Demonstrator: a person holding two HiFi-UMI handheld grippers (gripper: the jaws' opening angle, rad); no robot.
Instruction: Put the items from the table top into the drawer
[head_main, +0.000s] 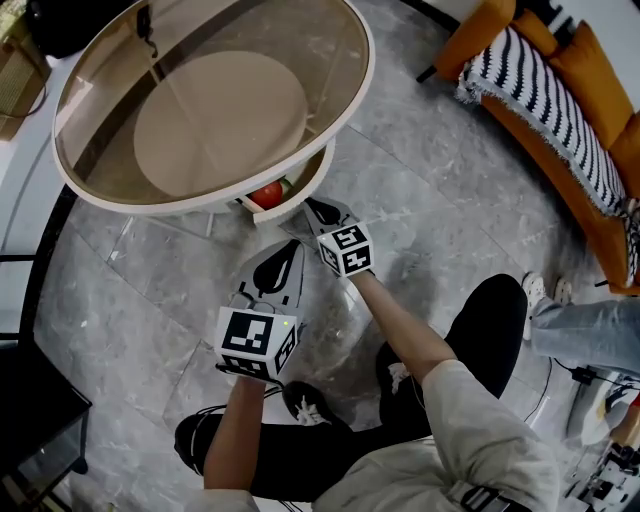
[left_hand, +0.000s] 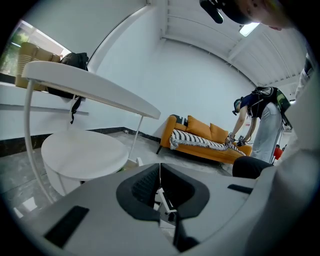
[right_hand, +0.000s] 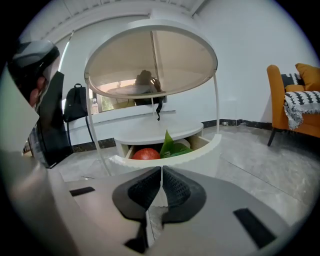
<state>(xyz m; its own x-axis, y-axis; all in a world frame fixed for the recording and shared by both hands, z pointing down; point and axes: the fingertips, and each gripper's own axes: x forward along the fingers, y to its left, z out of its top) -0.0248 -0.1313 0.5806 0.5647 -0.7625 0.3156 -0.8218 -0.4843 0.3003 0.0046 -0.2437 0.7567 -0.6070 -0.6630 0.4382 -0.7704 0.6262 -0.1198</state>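
Right jaws: pressed flat together, ribbed pads meeting along one seam, nothing between them. The right gripper (right_hand: 161, 172) is clenched on air.
Right gripper, place: its tip (head_main: 318, 210) sits low, right in front of the curved front of the drawer (right_hand: 210, 147). Touching or a hair apart, I can't tell from here.
Left jaws: also closed pad to pad and empty. The left gripper (left_hand: 160, 167) carries nothing.
Left gripper, place: it hangs (head_main: 283, 258) nearer the person than the right one, clear of the drawer, nose aimed past the table's edge toward the far wall.
Drawer: pulled out from under the lower shelf (right_hand: 160, 131), open at the top (head_main: 308, 192).
Red fruit: there it is, round and shiny (right_hand: 146, 154), lying inside the drawer, peeking out under the table rim in the head view (head_main: 266, 194).
Green leafy thing: inside the drawer too (right_hand: 172, 145), just beside the red fruit, one leaf tip poking up above the drawer's edge.
Table: oval, tinted glass top in a white rim (head_main: 362, 75), standing over the drawer.
Backpack: black (right_hand: 75, 107), beyond the table.
Floor: grey marble tiles (head_main: 440, 180).
Sofa: orange (head_main: 600, 215), well off to the person's right, with a striped throw (head_main: 545, 95) draped over it.
Second person: bent over by the sofa (left_hand: 255, 125) in the left gripper view.
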